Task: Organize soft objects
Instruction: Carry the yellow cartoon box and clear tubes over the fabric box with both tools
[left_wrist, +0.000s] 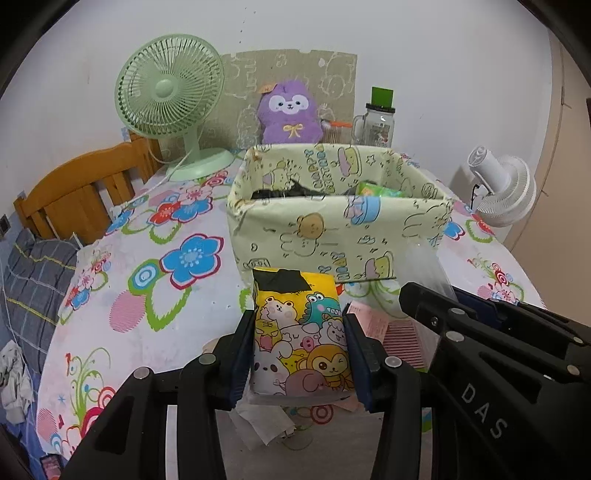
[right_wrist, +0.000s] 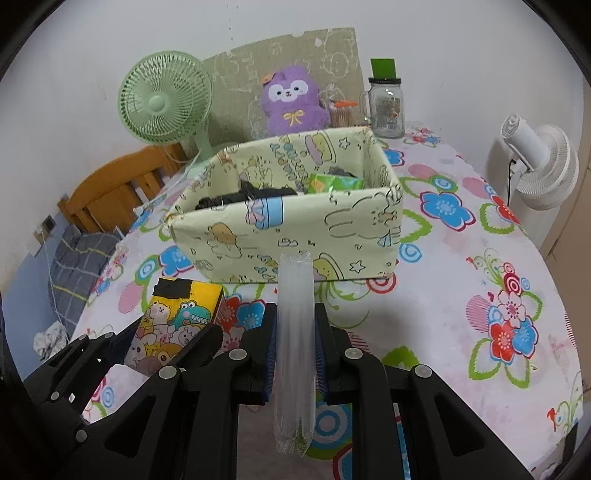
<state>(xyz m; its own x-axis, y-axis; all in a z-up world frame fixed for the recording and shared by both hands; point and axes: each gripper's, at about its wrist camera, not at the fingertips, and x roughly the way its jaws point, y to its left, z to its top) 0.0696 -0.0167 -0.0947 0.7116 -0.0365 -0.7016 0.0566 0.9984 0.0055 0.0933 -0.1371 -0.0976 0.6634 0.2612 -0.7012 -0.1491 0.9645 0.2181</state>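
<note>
A yellow cartoon-print tissue pack (left_wrist: 291, 306) with a black tape patch on top stands upright between the fingers of my left gripper (left_wrist: 298, 343), both pads pressing its sides, lifted just off the floral tablecloth. My right gripper (right_wrist: 295, 317) is shut on a long clear plastic packet (right_wrist: 293, 288) that sticks up and forward past the fingertips. Just beyond both stands a pale yellow fabric box (left_wrist: 332, 236) with cartoon prints. Inside the box (right_wrist: 288, 236) lie something black (right_wrist: 247, 195) and a green pack (right_wrist: 334, 182).
Behind the box are a green desk fan (left_wrist: 168, 88), a purple plush toy (left_wrist: 288, 114) and a glass jar with a green lid (left_wrist: 378, 118). A white fan (right_wrist: 535, 162) stands off the table's right edge, a wooden chair (left_wrist: 77, 188) at the left. Pink paper (left_wrist: 373, 321) lies under the grippers.
</note>
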